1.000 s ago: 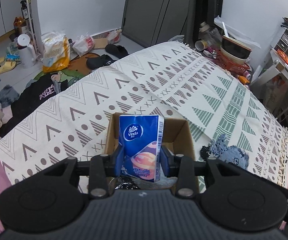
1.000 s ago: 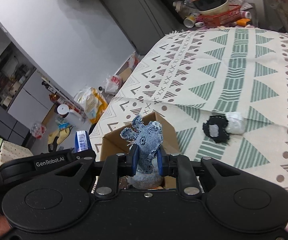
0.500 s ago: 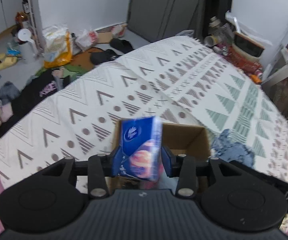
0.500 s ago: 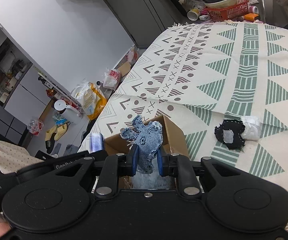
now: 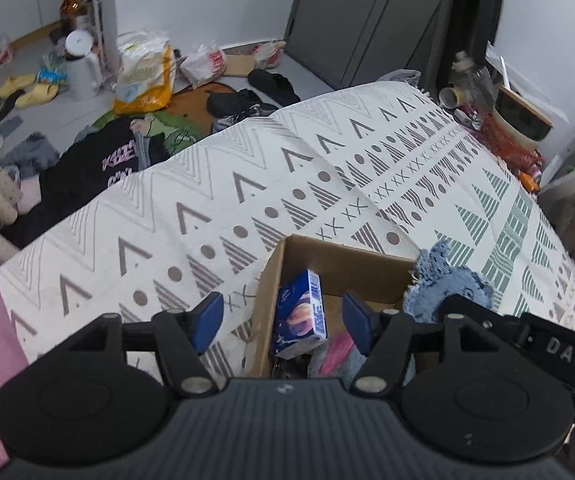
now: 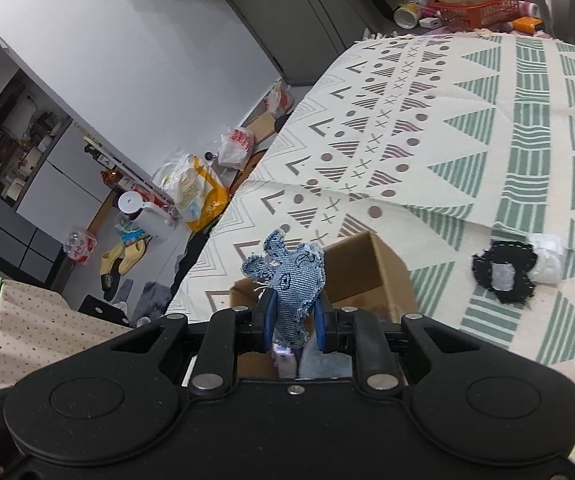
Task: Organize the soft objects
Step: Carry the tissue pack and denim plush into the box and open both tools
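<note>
A cardboard box (image 5: pixel 339 256) stands on the patterned bedspread. My left gripper (image 5: pixel 283 316) is open above the box's left side. The blue tissue pack (image 5: pixel 299 316) lies inside the box, leaning on pink and grey soft things (image 5: pixel 335 356). My right gripper (image 6: pixel 293 320) is shut on a blue denim toy (image 6: pixel 293 280) and holds it over the box (image 6: pixel 371 276). The denim toy also shows in the left wrist view (image 5: pixel 443 284) at the box's right edge. A black and white soft toy (image 6: pixel 511 272) lies on the bedspread to the right.
The bedspread (image 5: pixel 287 184) covers a bed whose left edge drops to a cluttered floor with bags (image 5: pixel 143 72), slippers (image 5: pixel 27 88) and dark clothes (image 5: pixel 99 164). A red basket (image 6: pixel 483 8) with bowls stands beyond the far end of the bed.
My left gripper has opened and let go of the tissue pack, which has dropped into the box. My right gripper has moved over the box with the denim toy held.
</note>
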The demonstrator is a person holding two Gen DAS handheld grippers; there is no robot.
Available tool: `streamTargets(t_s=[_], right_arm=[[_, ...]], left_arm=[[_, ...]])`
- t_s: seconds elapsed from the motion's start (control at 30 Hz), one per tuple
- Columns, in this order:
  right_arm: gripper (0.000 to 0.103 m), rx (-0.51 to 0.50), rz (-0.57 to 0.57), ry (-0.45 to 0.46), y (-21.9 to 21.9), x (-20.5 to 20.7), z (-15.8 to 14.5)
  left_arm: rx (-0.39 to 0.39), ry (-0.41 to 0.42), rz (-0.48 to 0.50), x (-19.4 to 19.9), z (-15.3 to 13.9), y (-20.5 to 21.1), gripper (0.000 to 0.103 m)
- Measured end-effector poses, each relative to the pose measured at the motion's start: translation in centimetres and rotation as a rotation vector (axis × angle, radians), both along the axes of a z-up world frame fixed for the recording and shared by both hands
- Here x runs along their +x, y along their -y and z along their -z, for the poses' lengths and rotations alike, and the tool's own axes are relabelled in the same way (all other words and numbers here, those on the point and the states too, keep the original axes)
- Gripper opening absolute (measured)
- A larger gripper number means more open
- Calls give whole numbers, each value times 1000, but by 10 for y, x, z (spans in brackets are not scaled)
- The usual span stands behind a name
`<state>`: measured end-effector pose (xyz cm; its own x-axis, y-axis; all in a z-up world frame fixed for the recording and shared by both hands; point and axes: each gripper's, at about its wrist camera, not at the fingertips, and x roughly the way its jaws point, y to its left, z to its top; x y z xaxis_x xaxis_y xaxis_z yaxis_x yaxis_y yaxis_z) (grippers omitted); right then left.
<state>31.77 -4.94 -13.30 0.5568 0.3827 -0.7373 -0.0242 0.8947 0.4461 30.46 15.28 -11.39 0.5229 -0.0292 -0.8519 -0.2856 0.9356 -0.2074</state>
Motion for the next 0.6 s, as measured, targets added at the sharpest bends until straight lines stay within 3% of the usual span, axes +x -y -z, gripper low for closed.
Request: streamTargets(t_s=[0.3, 0.6], right_arm=[[31, 14, -17, -27, -7, 12, -3], [52, -6, 29, -6, 28, -15, -17]], left_arm=[[29, 12, -23, -14, -15, -6, 68], [-12, 81, -30, -31, -29, 1, 100]])
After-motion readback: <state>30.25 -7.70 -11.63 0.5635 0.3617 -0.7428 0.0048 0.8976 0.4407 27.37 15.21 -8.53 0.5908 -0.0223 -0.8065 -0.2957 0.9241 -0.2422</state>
